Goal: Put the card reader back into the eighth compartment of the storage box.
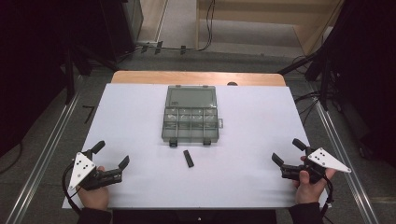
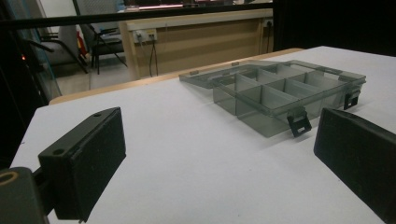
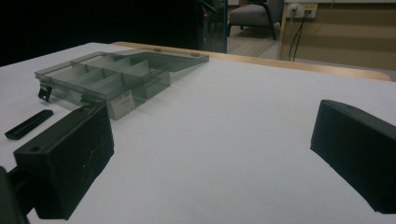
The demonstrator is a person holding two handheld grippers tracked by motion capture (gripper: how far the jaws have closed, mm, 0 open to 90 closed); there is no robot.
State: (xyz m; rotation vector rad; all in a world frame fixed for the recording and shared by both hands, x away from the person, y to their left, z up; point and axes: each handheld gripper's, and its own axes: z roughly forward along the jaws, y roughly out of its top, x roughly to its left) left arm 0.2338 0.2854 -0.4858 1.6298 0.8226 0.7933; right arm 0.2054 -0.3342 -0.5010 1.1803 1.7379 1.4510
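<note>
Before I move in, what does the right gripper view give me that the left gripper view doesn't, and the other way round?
Right gripper view alone: the small black strip lying on the table short of the organizer box, and a pale label on the box's side wall.

Left gripper view alone: both black latches hanging off the box's front wall.

Shared: the clear organizer box with its lid open and laid flat behind it, its compartments apparently empty, the white table, and each gripper's own jaws standing wide apart with nothing between them.
</note>
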